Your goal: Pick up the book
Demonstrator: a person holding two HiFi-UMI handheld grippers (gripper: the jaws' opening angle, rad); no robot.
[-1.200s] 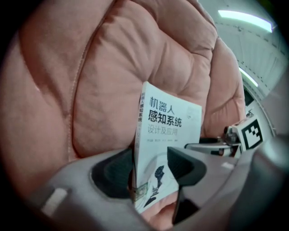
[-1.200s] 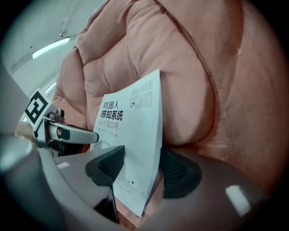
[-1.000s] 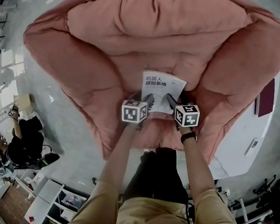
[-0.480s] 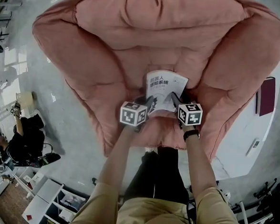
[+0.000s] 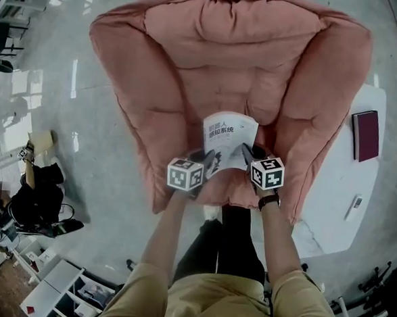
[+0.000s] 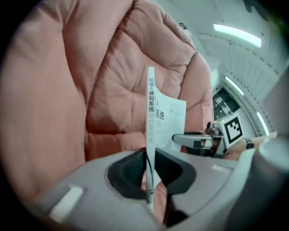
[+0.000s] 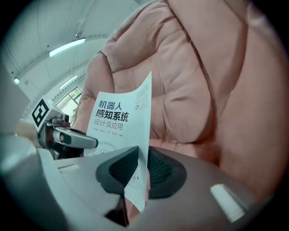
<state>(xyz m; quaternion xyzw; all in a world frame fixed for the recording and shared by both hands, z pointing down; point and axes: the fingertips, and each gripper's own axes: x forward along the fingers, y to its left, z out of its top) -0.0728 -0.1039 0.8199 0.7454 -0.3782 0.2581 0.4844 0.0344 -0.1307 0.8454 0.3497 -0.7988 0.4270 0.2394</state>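
A thin white book with dark print on its cover hangs just above the seat of a big pink beanbag chair. My left gripper holds its near left edge and my right gripper its near right edge. In the left gripper view the book stands edge-on between the pads of the left gripper, whose jaws are closing on it. In the right gripper view the cover runs between the right gripper's pads, which are also closing on it.
A white table stands to the right of the chair, with a dark red book and a small white device on it. A person sits on the floor at the far left. White shelves are at the bottom left.
Both grippers' jaws have closed on the book's near edge. The book has come up off the seat cushion with both grippers.
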